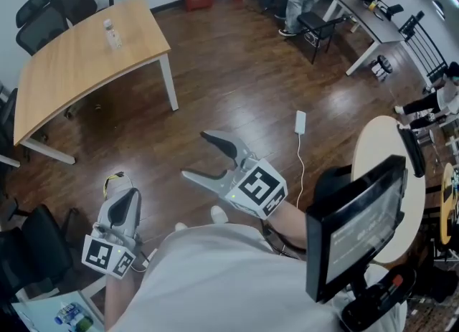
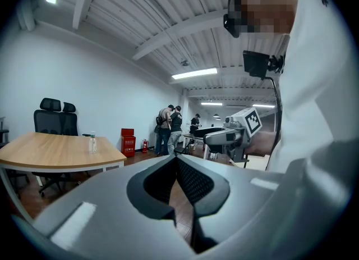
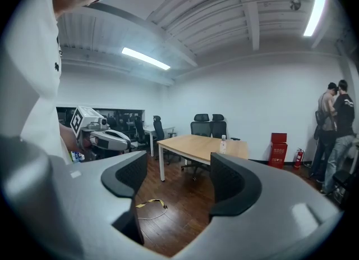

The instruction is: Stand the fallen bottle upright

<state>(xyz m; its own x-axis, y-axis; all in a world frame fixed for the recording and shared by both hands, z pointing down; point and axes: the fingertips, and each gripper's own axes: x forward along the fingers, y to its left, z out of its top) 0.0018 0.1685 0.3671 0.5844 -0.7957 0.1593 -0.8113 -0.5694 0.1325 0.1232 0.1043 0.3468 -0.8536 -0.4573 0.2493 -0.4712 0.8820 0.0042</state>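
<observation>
Bottle (image 1: 111,34) upright on table (image 1: 79,65), far from gaping right tool (image 1: 195,155), closed left tool (image 1: 122,196).

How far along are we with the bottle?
Done, it seems: the bottle stands upright on the wooden table. In hand: nothing; the right gripper is open and empty, the left gripper shut and empty. Left: nothing visible.
</observation>
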